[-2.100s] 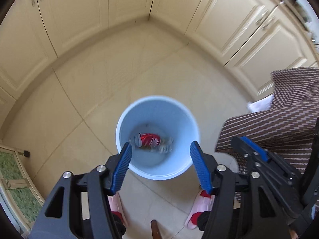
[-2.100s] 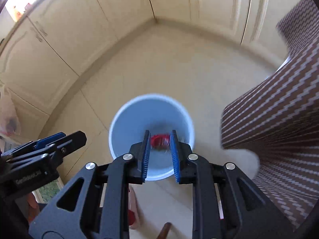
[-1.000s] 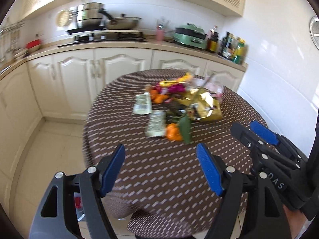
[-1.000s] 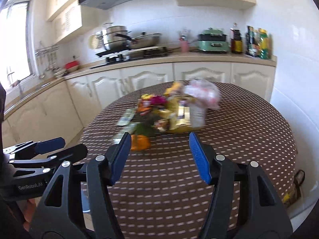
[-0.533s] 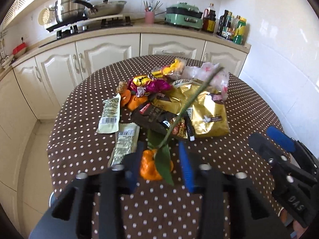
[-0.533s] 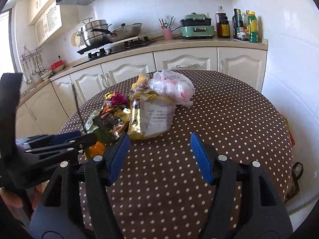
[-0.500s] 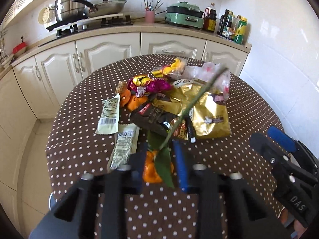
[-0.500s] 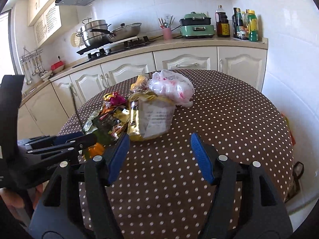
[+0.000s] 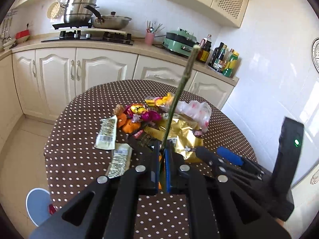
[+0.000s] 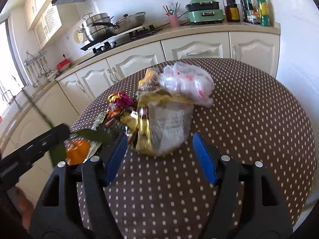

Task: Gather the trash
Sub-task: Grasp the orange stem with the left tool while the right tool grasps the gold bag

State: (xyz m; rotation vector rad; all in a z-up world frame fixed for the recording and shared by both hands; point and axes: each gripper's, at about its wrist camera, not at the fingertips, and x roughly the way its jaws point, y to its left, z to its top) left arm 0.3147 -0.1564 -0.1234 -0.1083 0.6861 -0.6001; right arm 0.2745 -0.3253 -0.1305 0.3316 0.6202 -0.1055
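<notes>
At the lower centre of the left wrist view, the long green plant stem (image 9: 180, 91) now stands pinched between the blue pads of the left gripper (image 9: 163, 159), which were spread wide a second ago and have since snapped together on it. The stem rises steeply toward the upper middle of the frame, its leaf and the orange flower head (image 10: 78, 151) sitting low beside the jaws at the left of the right wrist view. That suggests 1 piece of trash is secured and ready to be carried to the pale blue plastic bin (image 9: 37, 205), visible at the lower left on the floor beside the brown polka-dot tablecloth (image 9: 79, 159).

Centre frame in the right wrist view, the right gripper (image 10: 159, 157) has its jaws opening, with nothing between them; the crumpled gold foil snack bag (image 10: 159, 131) lies just ahead, probably its next pick. Wrappers and a white plastic bag (image 10: 187, 85) are still piled behind it.
</notes>
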